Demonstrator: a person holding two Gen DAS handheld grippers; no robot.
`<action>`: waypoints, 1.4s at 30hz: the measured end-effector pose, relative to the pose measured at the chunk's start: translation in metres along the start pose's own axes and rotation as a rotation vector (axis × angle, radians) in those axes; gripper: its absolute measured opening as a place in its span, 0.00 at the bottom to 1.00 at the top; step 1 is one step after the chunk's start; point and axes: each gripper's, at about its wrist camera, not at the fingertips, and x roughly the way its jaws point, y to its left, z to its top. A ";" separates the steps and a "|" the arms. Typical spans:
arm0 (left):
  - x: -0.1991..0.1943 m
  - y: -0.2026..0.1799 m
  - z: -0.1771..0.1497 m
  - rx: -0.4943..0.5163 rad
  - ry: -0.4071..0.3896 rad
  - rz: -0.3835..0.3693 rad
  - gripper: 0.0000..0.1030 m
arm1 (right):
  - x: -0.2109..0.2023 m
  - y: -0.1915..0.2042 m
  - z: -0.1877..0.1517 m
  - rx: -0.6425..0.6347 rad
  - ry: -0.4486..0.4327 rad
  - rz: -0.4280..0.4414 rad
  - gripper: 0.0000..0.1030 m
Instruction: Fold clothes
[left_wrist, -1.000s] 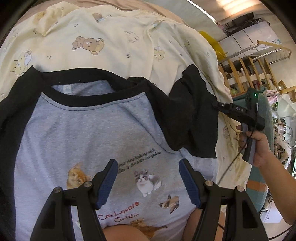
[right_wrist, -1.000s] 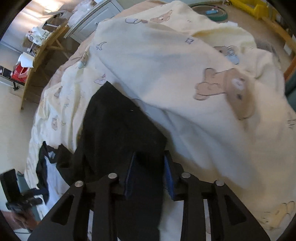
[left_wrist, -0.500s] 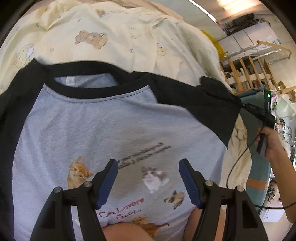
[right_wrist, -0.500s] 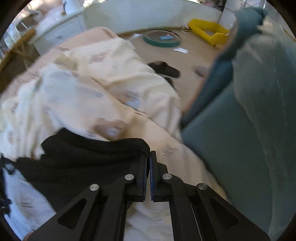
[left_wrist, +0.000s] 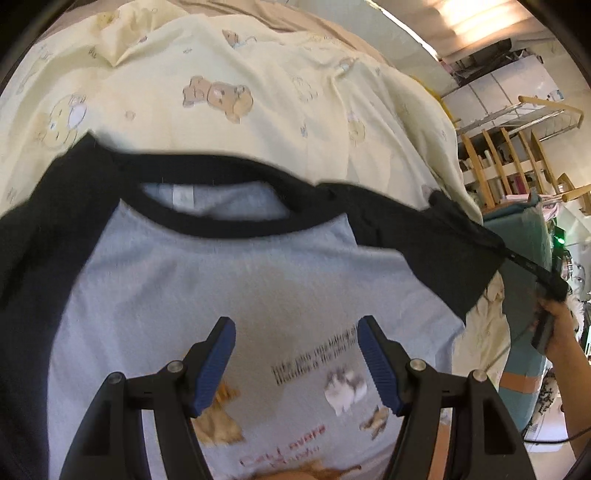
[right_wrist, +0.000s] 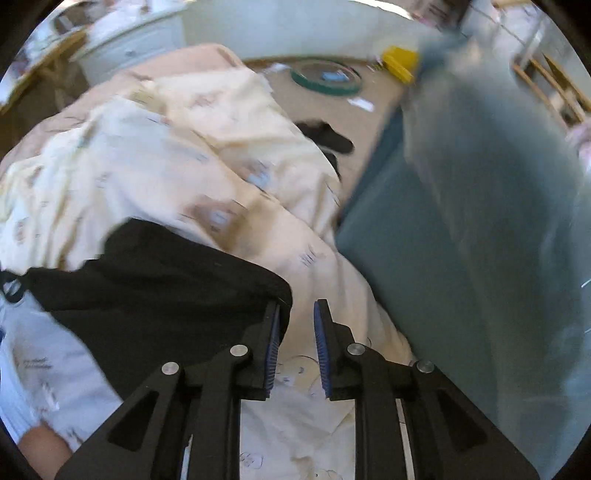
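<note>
A grey T-shirt (left_wrist: 229, 280) with black sleeves, a black collar and cat prints lies front up on the cream bear-print bedding (left_wrist: 295, 110). My left gripper (left_wrist: 295, 343) hovers open over the chest print, with nothing between its blue pads. The right black sleeve (left_wrist: 436, 243) is stretched out flat to the right. In the right wrist view the sleeve's corner (right_wrist: 166, 280) rests against the outside of the left fingertip. My right gripper (right_wrist: 295, 325) has its jaws opening, and only bedding shows in the narrow gap.
A teal upholstered piece (right_wrist: 424, 258) stands close on the right of the bed. A hand (left_wrist: 557, 325) holds the right gripper at the bed's right edge. Black slippers (right_wrist: 325, 136), a round green lid and a yellow bin lie on the floor beyond. Wooden racks stand far right.
The right gripper pulled the bunched sleeve out to the right until it lay flat, shut tight on it, then parted its jaws. The left gripper slid a little up the shirt toward the collar.
</note>
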 end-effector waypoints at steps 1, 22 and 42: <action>-0.001 0.002 0.007 0.005 -0.011 0.004 0.67 | -0.012 0.012 0.005 -0.045 -0.030 0.000 0.20; -0.026 0.050 0.063 -0.016 -0.099 0.096 0.67 | 0.003 0.307 0.067 -0.399 0.070 0.681 0.27; -0.055 0.103 -0.012 -0.188 -0.145 0.017 0.67 | 0.032 0.407 0.080 -0.920 0.061 0.521 0.04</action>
